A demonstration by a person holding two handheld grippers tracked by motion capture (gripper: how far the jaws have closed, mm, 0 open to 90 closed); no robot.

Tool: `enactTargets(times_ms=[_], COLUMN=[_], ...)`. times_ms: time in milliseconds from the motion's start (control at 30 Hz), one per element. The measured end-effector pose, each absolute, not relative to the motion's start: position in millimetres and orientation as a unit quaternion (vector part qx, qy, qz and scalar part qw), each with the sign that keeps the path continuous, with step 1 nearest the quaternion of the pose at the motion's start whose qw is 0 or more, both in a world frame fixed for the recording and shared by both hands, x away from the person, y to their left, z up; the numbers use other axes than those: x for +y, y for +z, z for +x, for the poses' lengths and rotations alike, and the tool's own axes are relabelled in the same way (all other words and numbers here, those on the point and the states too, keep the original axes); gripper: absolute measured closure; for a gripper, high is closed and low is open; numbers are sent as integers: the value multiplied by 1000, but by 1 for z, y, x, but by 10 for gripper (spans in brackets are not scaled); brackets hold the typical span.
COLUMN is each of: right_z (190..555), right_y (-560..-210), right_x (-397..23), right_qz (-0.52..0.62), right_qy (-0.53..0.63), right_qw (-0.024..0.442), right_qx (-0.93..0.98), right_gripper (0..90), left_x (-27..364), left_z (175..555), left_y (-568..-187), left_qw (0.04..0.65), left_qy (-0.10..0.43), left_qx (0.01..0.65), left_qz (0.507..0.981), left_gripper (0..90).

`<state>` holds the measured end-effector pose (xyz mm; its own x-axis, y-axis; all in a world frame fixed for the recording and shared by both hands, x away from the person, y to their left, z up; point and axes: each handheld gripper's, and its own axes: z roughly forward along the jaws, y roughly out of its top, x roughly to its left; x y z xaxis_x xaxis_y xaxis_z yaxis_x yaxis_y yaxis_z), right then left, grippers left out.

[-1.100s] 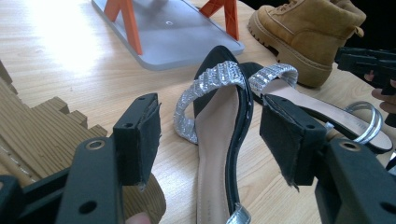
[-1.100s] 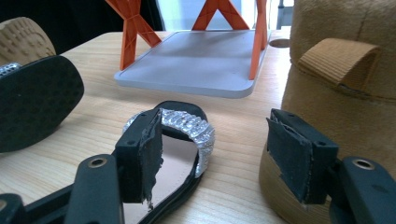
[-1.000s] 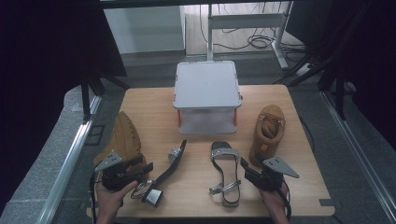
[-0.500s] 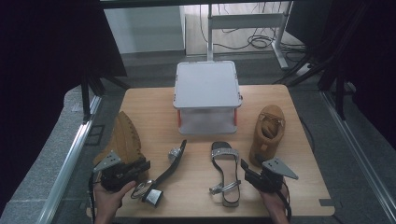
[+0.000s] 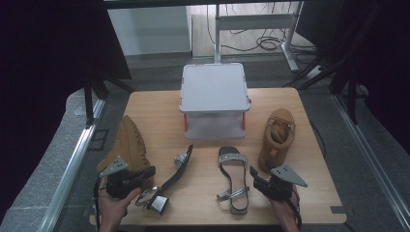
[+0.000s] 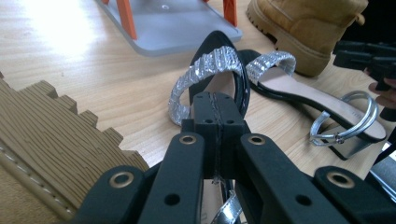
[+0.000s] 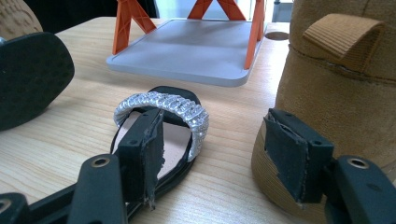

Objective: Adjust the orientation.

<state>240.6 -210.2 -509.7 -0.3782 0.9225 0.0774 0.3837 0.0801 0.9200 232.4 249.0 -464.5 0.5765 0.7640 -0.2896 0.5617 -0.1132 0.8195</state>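
Two black sandals with silver straps lie at the table's front. The left sandal rests on its side, sole showing. My left gripper sits right over its middle. Its jaws have just been closing and the pads now meet, with nothing visible between them. The right sandal lies flat. My right gripper stands open and empty on the table. One pad is by this sandal's edge, the other by the heel of the upright tan boot.
A second tan boot lies on its side at the left, beside my left gripper. A white two-tier stand with orange legs occupies the table's far middle. Bare wood shows between the stand and the sandals.
The left gripper's jaws have come together from wide apart. Both hands, the shoes and the right gripper stay where they were.
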Motion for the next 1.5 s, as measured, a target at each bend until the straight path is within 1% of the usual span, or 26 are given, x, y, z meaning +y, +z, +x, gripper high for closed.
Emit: enactTargets(times_ms=[700,1033,1500], right_z=[241,240,240], right_y=[-514,-514,-514], right_x=[-208,-208,-209], right_qz=[478,476,478], right_qy=[464,466,468], right_qw=[285,284,281], right_qx=[689,690,688], right_gripper=[377,380,381], left_x=[215,209,213], left_z=[238,240,242], left_y=[-484,-489,-489], left_qw=[434,419,418], left_qy=[86,79,81], left_qx=[430,434,443], left_qz=[787,794,789], left_gripper=[894,894,887])
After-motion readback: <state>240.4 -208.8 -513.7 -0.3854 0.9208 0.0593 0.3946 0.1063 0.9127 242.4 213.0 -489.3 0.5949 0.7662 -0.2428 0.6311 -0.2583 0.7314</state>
